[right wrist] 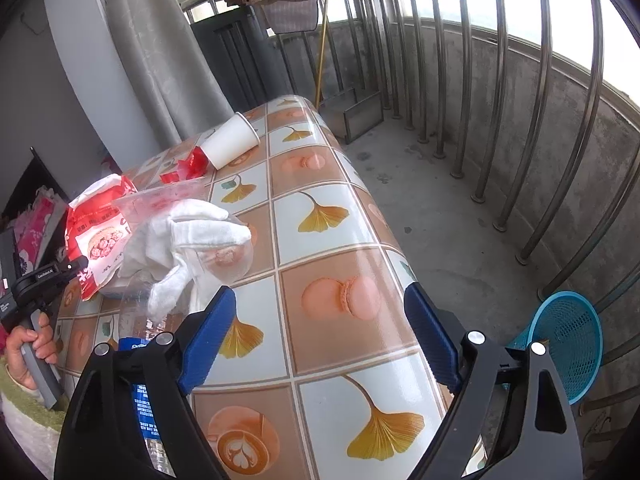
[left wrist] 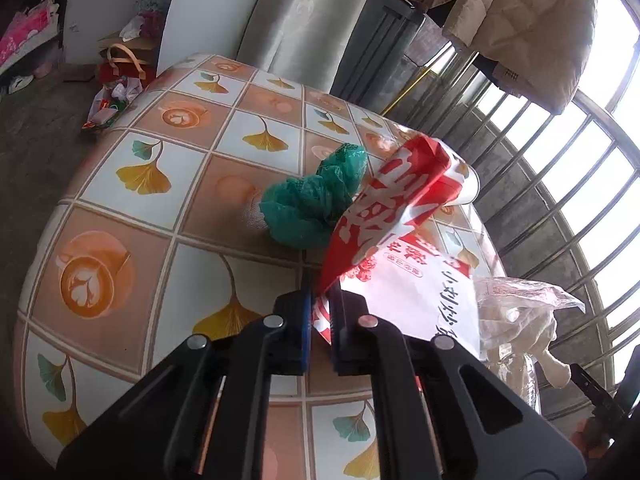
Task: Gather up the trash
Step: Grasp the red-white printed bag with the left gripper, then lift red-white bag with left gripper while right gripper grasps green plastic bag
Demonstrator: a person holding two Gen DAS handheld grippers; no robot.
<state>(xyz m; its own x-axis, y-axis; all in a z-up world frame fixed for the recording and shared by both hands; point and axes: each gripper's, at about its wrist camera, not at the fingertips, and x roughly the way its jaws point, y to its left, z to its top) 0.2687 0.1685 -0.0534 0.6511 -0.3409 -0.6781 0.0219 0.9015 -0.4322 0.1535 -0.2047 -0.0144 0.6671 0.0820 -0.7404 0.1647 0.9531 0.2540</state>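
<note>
Left wrist view: the left gripper (left wrist: 320, 300) is pinched tight on the lower corner of a red and white snack bag (left wrist: 394, 216), its black fingers (left wrist: 290, 332) nearly meeting with the bag's edge caught between them. The bag rises up and to the right from the grip, its red printed face twisted, its white panel spreading lower right. Just behind it on the table (left wrist: 132, 216), a crumpled green plastic bag (left wrist: 316, 196) lies on the tile-and-ginkgo-leaf cloth, touching or nearly touching the snack bag. At the right edge of the table sit a clear plastic bag (left wrist: 528, 296) and a white cloth glove (left wrist: 536, 340), bunched together. A beige quilted coat (left wrist: 516, 20) hangs above metal railings at upper right. Right wrist view: the right gripper (right wrist: 320, 340) hangs over the table with its blue pads (right wrist: 208, 336) spread wide, nothing between them but tablecloth. To the left the same glove and clear bag lie beside the snack bag, with the left gripper and the person's hand (right wrist: 34, 344) on its handle at the far left edge. A white paper cup (right wrist: 232, 142) lies tipped on its side farther back, next to a scrap of red wrapper (right wrist: 188, 166). A teal mesh basket (right wrist: 568, 340) stands on the concrete floor at lower right, beside the railing.
</note>
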